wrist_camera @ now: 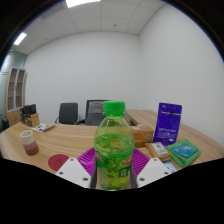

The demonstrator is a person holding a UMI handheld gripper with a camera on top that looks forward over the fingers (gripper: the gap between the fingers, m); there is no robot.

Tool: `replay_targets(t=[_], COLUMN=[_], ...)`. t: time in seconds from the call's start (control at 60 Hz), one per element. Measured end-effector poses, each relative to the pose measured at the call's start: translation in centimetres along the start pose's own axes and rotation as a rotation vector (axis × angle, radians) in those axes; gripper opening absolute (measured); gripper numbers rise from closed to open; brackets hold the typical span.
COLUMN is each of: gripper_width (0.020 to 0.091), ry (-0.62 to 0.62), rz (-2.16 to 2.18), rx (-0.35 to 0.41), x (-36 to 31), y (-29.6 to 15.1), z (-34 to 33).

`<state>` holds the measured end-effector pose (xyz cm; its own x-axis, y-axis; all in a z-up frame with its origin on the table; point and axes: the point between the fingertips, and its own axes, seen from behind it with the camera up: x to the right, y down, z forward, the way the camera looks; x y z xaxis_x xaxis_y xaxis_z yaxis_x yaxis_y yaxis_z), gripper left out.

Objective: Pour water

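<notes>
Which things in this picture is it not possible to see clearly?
- Green bottle, gripper view: its base is cut off low between the hand-held gripper fingers, and its label text is too small.
- Purple box: print is unreadable.
- Table: the bottle hides the part behind it.
- No cup is identifiable.

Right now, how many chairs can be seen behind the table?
2. One dark office chair stands behind the wooden table, left of the green-capped plastic bottle that the gripper holds; the other dark chair is beside it, partly behind the bottle. More may be hidden.
</notes>
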<state>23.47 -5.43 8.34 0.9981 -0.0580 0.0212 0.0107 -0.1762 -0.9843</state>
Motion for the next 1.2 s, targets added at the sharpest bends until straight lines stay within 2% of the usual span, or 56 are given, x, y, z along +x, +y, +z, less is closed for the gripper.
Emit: replay_targets(t=[0.067, 0.1, 0.3, 0.45, 0.55, 0.667, 0.917, 0.983, 1.2], gripper_width=[0.0375, 0.0355, 0.0354, 0.0356, 0.0354, 0.0354, 0.0354, 0.0353, 0.0350], ry=[0.011, 0.025, 0.052, 0.101, 0.079, 0.034, -0.025, -0.056, -0.010], rz=[-0.021, -0.015, -0.052, -0.249, -0.441, -0.683, -1.255, -1.362, -1.768], rx=[0.008, 0.000, -0.030, -0.073, -0.100, -0.097, -0.136, -0.107, -0.134], x=[0.3, 0.0, 0.1, -0.9, -4.0, -9.0, -17.9, -20.3, -22.4], y=[0.0, -0.2, -0.2, -0.7, -2.0, -4.3, -5.1, -5.4, -5.8], z=[0.2, -0.1, 0.2, 0.1, 0.4, 1.1, 3.3, 4.0, 5.5])
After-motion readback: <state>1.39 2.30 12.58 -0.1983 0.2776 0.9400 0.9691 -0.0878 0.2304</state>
